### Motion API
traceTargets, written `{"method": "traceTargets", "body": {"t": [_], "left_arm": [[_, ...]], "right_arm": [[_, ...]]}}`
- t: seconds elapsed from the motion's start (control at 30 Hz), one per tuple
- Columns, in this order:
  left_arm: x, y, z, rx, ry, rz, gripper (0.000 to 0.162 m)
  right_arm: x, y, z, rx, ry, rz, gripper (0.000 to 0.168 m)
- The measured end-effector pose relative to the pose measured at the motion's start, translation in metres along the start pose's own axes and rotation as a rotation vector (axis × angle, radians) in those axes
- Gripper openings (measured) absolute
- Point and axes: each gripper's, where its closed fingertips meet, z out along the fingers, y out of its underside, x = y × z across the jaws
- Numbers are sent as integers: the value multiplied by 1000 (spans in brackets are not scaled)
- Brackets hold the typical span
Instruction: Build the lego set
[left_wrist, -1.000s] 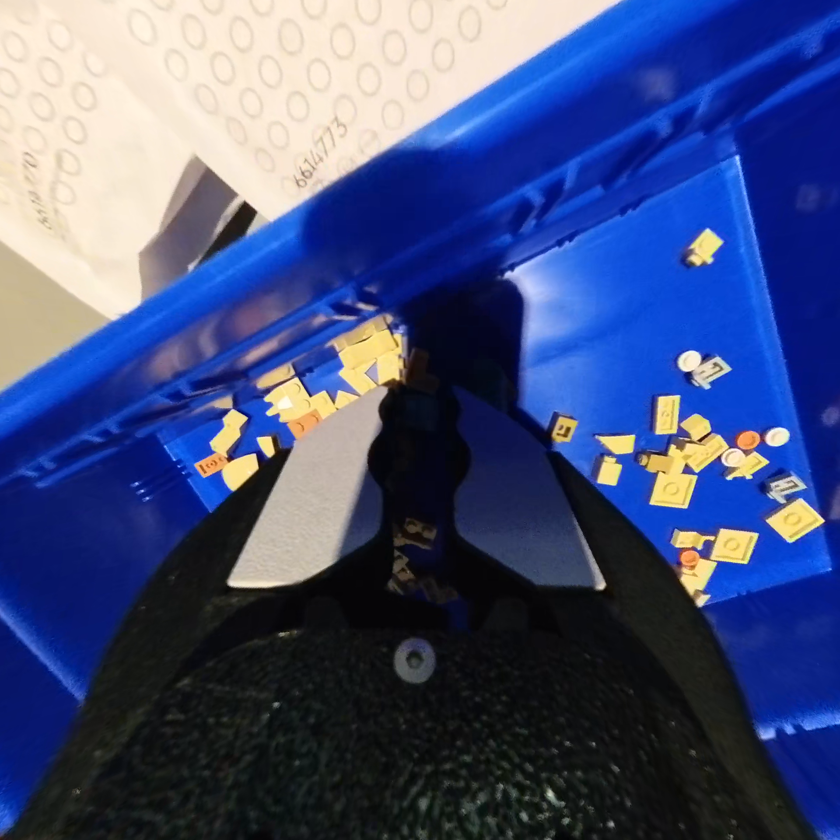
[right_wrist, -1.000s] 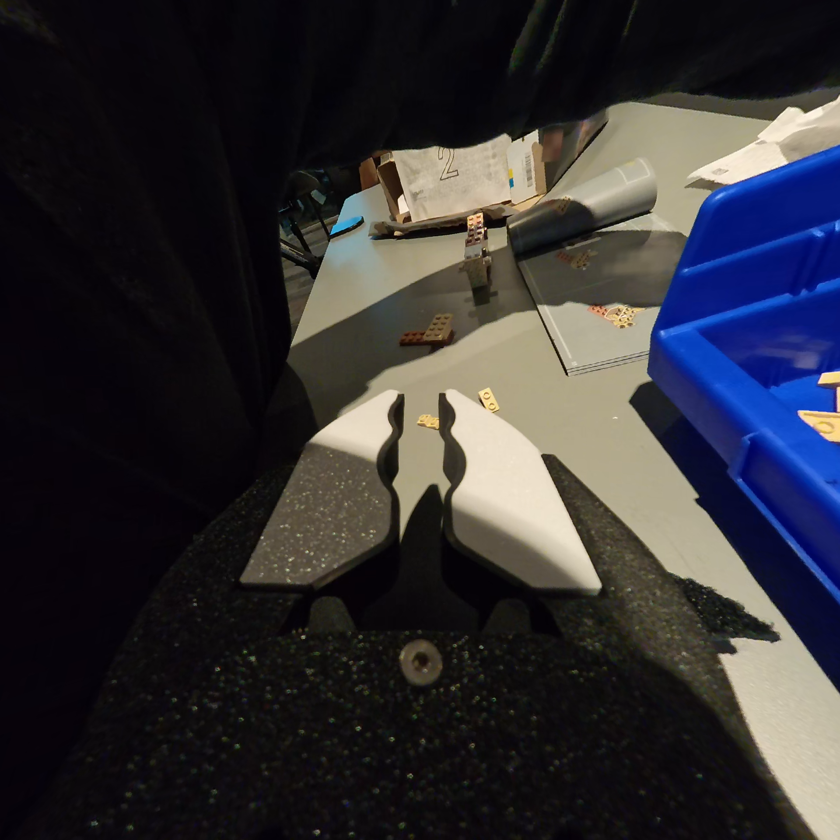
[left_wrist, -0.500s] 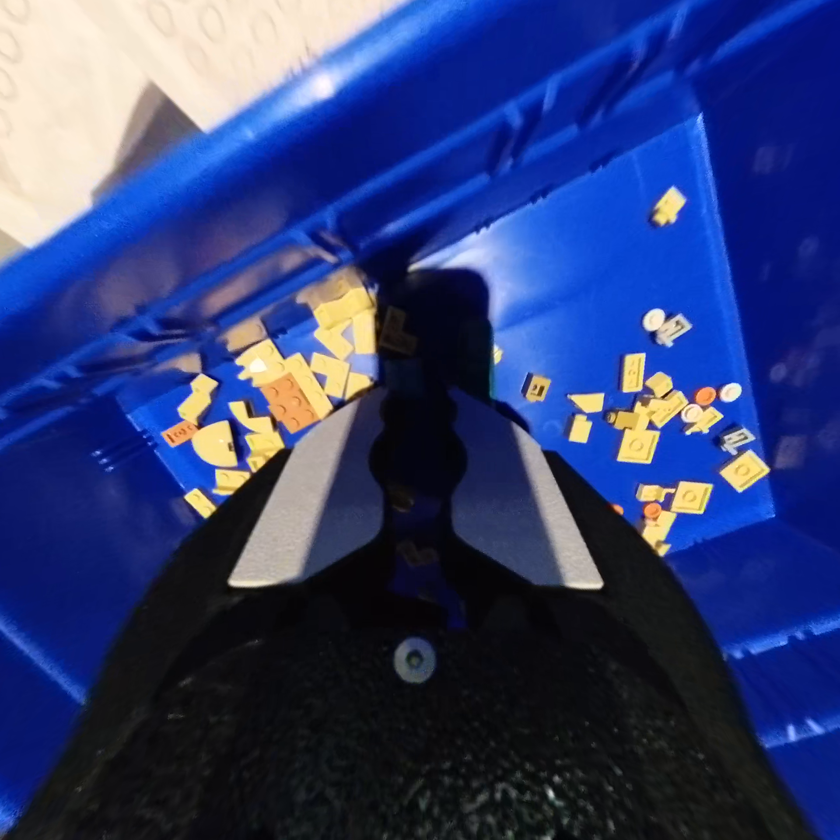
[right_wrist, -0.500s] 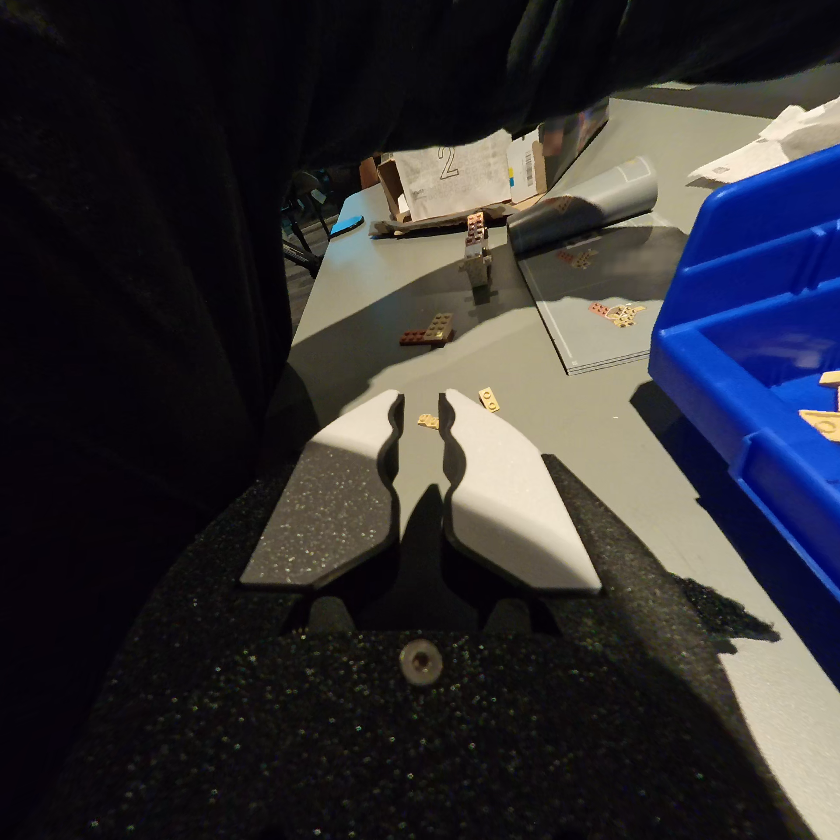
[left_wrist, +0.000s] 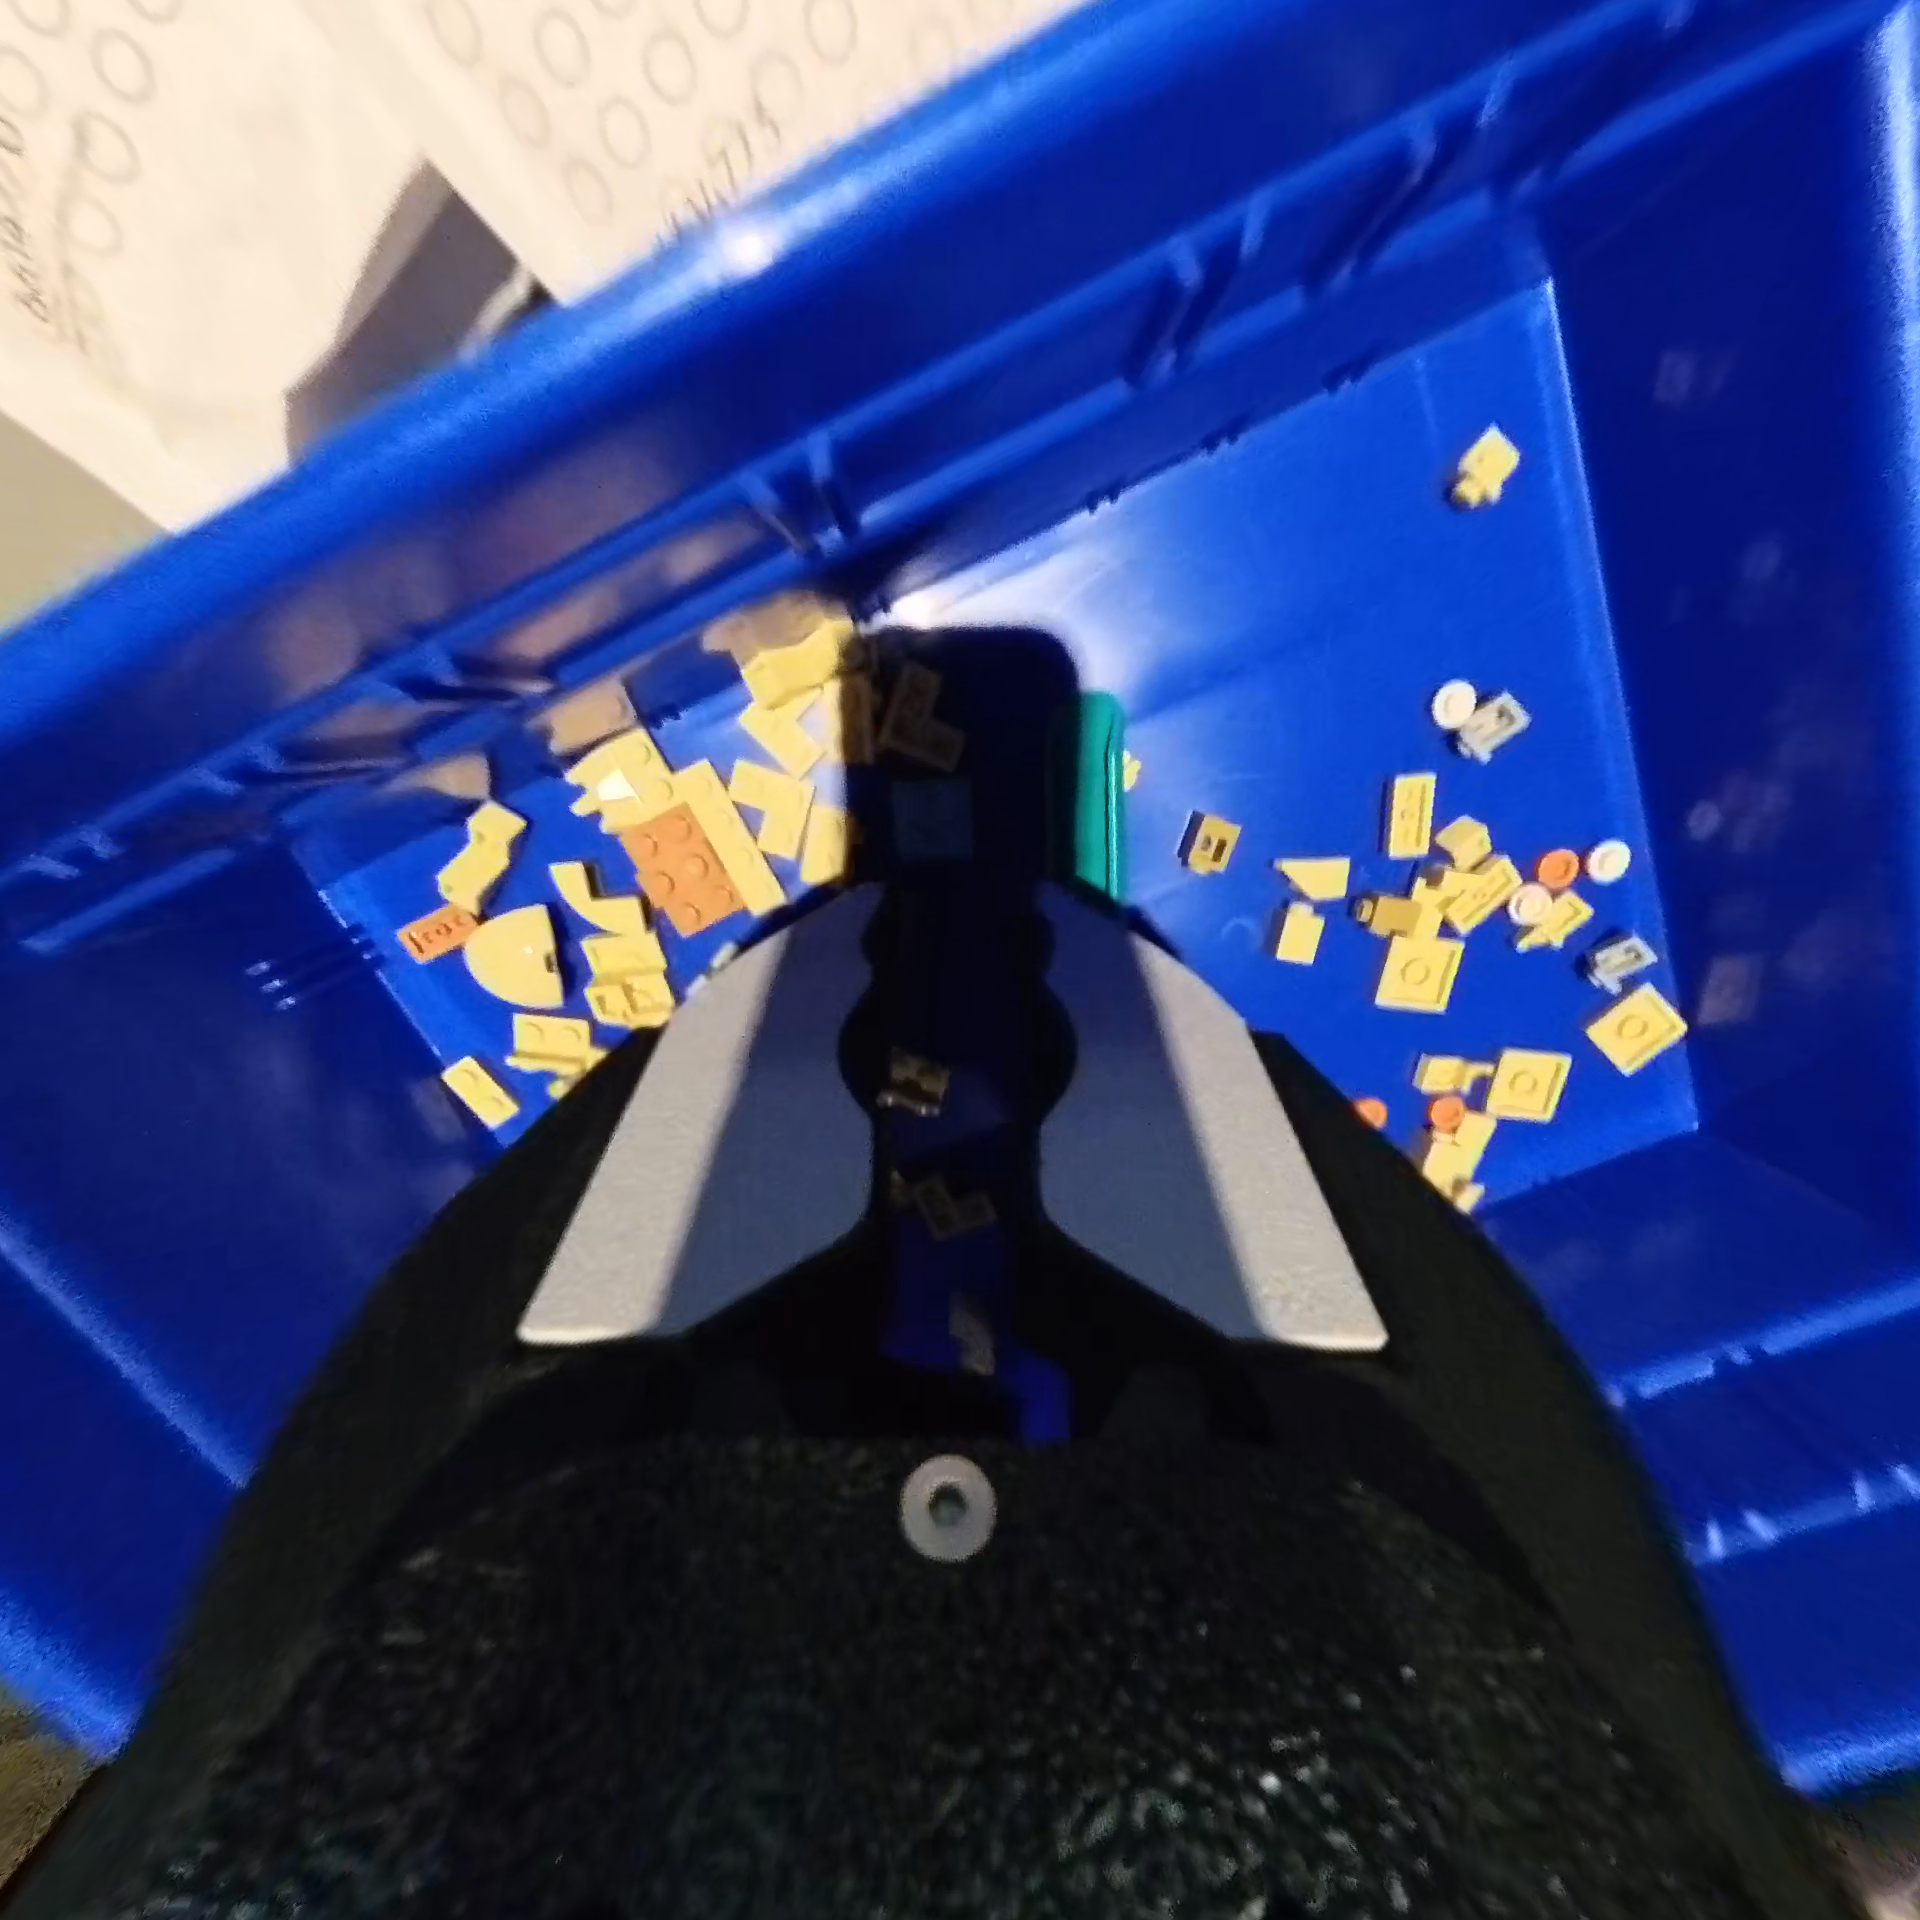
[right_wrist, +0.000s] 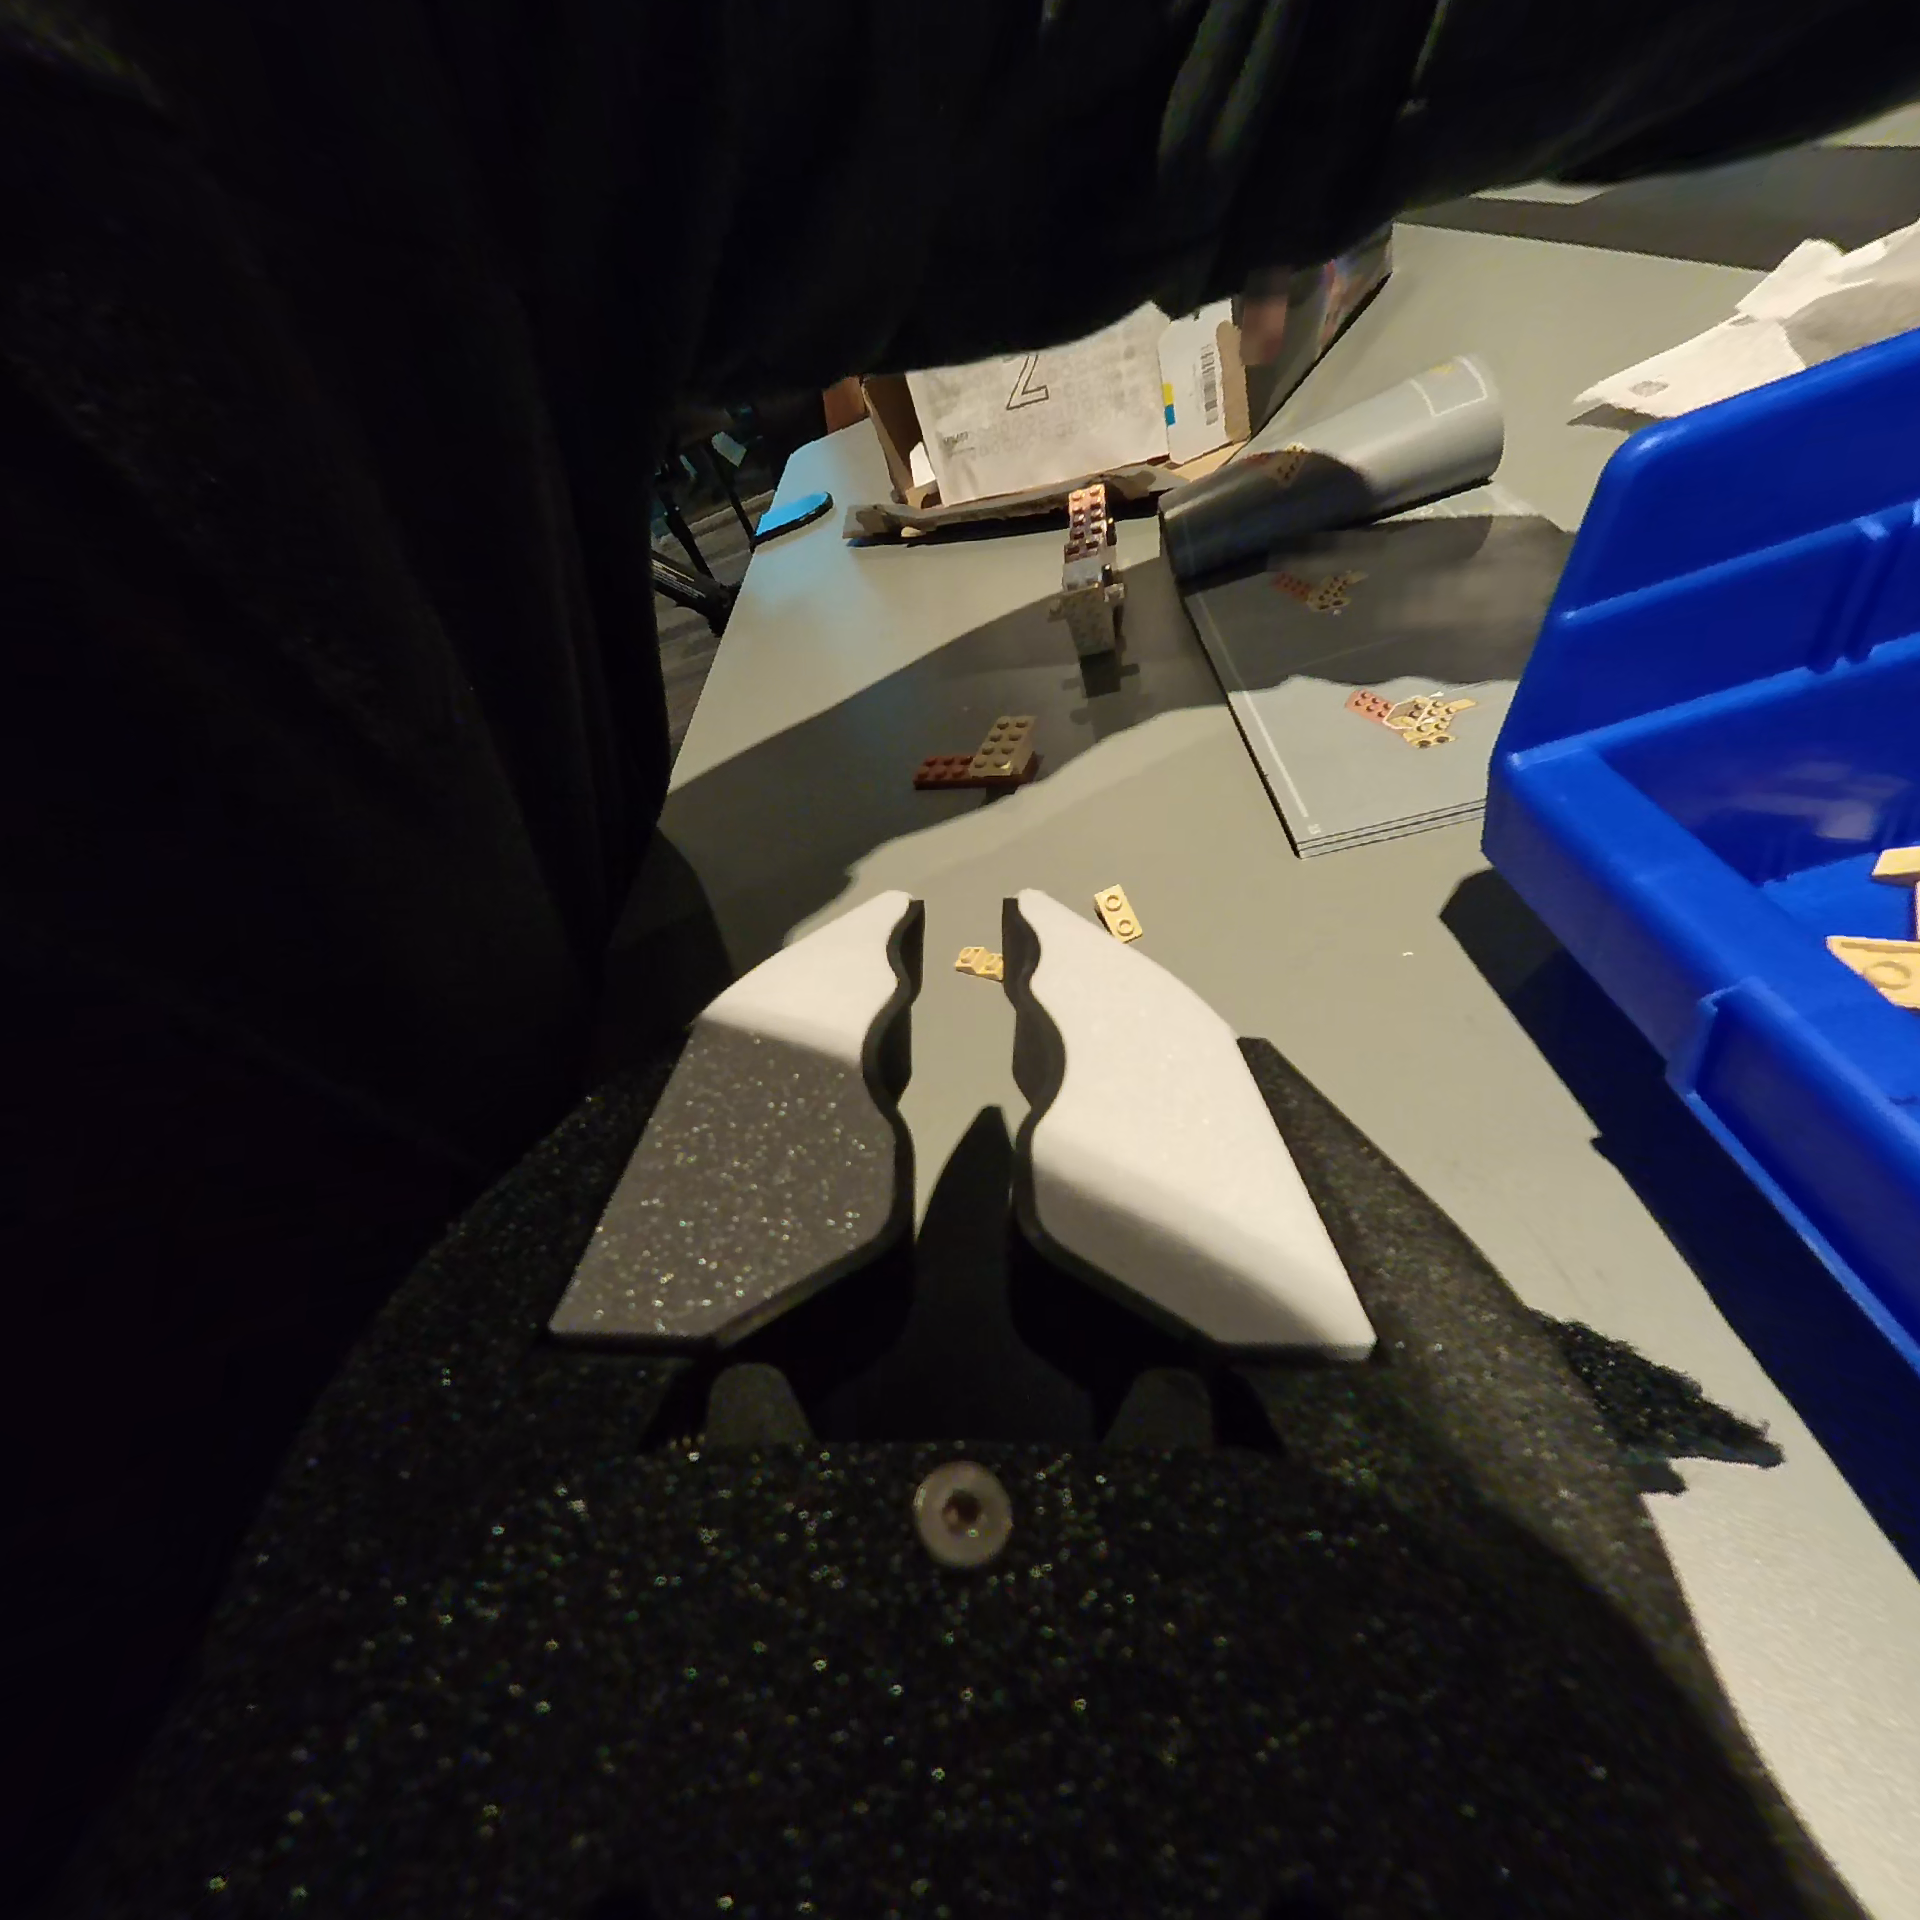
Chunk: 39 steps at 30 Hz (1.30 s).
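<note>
My left gripper (left_wrist: 961, 904) is open and empty, hanging over the floor of a blue bin (left_wrist: 935, 364). Loose tan Lego pieces (left_wrist: 1413, 971) lie scattered to its right. A pile with an orange brick (left_wrist: 686, 873) and a tan half-round (left_wrist: 516, 956) lies to its left. A teal piece (left_wrist: 1096, 800) shows just past the right fingertip. My right gripper (right_wrist: 961, 920) is empty over the grey table, its jaws a narrow gap apart. Two small tan plates (right_wrist: 1119, 914) lie just beyond its tips. A brown and tan plate assembly (right_wrist: 982, 758) and an upright partial build (right_wrist: 1091, 582) stand farther off.
An open instruction booklet (right_wrist: 1371, 748) lies right of the build. The blue bin (right_wrist: 1662, 831) stands at the right of the table. A cardboard box with a paper bag (right_wrist: 1039, 426) sits at the far end. A person's dark clothing (right_wrist: 312, 520) fills the left. White paper bags (left_wrist: 260, 156) lie beyond the bin. Across from one pair of fingers to the other is roughly 30 cm.
My left gripper has shifted over the bin, so more of the bin floor, the left pile and the teal piece now show. The right gripper has not moved.
</note>
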Motion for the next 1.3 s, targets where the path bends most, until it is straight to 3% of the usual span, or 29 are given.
{"method": "traceTargets", "body": {"t": [0.33,0.5,0.77,1.07,1.3], "left_arm": [[-25,-35,18,149,-188,-98,27],[-25,-33,27,150,-193,-143,39],[-23,-33,33,165,-154,-218,23],[-19,-28,19,173,-148,-185,25],[-11,0,-2,92,-147,-106,24]], "right_arm": [[0,0,0,0,0,-3,14],[0,0,0,-3,1,-5,14],[0,0,0,-4,1,-8,14],[0,0,0,-4,1,-8,14],[-1,1,1,-7,1,-8,14]]}}
